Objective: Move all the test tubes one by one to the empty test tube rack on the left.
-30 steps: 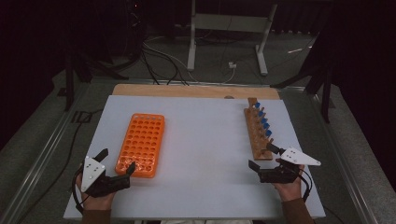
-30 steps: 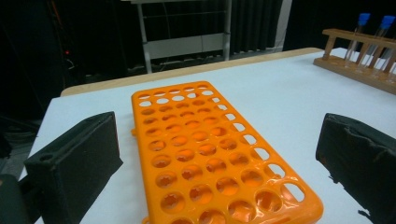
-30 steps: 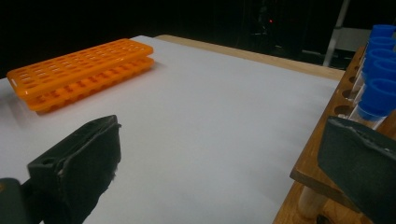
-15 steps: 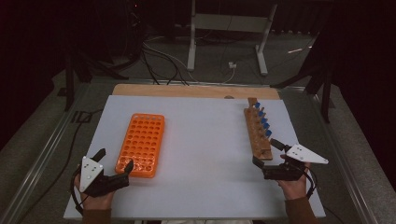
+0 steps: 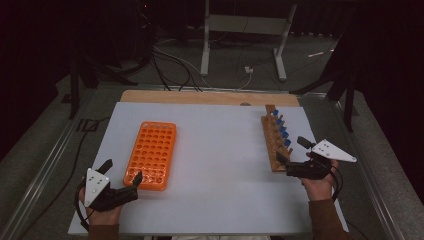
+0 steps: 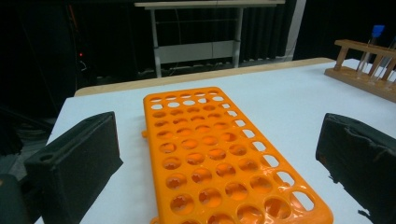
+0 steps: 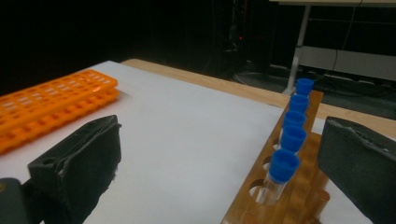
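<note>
At the near edge of the white table (image 5: 220, 165), the left gripper (image 5: 122, 180) sits in a hand at the near left corner. Its jaws are spread wide and hold nothing. One jaw tip lies at the near end of the orange rack (image 5: 151, 154); the high view does not settle whether it touches. In the left gripper view the orange rack (image 6: 215, 154) runs away between the two black jaws, its rows of round holes all empty, lying flat on the table.

At the near right, the right gripper (image 5: 287, 161) is held in the other hand (image 5: 317, 186), a brown sleeve (image 5: 325, 220) behind it. Its jaws are also released, wide apart and gripping nothing. They stand at the near end of the wooden rack (image 5: 276, 142), one tip just beside it. In the right gripper view the wooden rack (image 7: 285, 196) rises between the jaws, nearer the right one, with a row of tubes (image 7: 282, 175) standing upright in its holes, each with a blue cap (image 7: 285, 165). A few holes at the near end are empty.

The two racks lie well apart, orange at the left, wooden at the right, both lengthwise away from the person. Beyond the white sheet a strip of wooden board (image 5: 210, 97) edges the far side. Farther off, a metal stand (image 5: 245, 30) and cables (image 5: 170, 60) rest on the dark floor.
</note>
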The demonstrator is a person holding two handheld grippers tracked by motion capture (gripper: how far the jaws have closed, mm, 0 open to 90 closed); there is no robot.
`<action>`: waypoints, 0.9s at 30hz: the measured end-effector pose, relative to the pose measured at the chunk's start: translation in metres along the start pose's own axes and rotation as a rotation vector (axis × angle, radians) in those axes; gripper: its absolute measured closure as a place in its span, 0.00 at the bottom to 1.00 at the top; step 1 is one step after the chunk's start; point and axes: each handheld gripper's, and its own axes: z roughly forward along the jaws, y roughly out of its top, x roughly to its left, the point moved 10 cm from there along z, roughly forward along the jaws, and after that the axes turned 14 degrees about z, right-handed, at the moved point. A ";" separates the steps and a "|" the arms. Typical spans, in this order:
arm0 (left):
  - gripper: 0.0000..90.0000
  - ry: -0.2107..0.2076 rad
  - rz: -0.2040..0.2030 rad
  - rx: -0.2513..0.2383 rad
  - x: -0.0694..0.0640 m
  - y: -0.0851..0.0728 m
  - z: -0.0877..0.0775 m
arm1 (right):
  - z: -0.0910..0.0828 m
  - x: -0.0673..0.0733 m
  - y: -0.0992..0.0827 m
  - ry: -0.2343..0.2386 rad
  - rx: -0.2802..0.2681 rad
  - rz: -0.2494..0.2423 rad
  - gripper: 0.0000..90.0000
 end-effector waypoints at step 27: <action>0.01 -0.015 0.009 0.010 -0.004 -0.001 0.005 | 0.027 -0.041 -0.026 -0.098 0.141 -0.007 0.59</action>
